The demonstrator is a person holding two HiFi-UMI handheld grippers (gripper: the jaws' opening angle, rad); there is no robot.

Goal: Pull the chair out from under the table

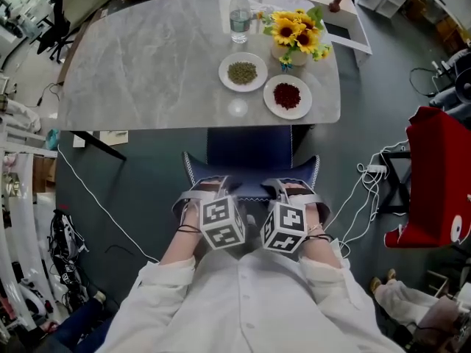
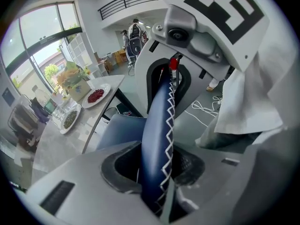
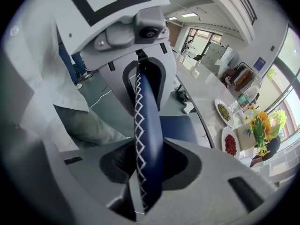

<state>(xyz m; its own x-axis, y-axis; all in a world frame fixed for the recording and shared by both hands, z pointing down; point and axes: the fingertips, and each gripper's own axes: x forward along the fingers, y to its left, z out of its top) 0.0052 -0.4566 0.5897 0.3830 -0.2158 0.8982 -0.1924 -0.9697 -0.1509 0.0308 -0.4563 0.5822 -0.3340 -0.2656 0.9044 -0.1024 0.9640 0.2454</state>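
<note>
Grips the blue chair by the top rim of its backrest, left claw near the rim's left end, right claw near its right end. Pinches the padded rim, edged in white zigzag stitching, between the pads of each claw, both narrowed onto it and pointing steeply down. Stands close behind the backrest, in white sleeves.

Chair at the near edge of the grey marbled table, far part of the seat beneath the top, backrest clear of it on the near side.

On the table's right half: a water bottle at the far edge, a vase of sunflowers just right of it, a white plate of green grains nearer, and beside that, to the right, a white plate of dark red bits.

On the grey floor right of the chair: white cables, and further right a red object.
</note>
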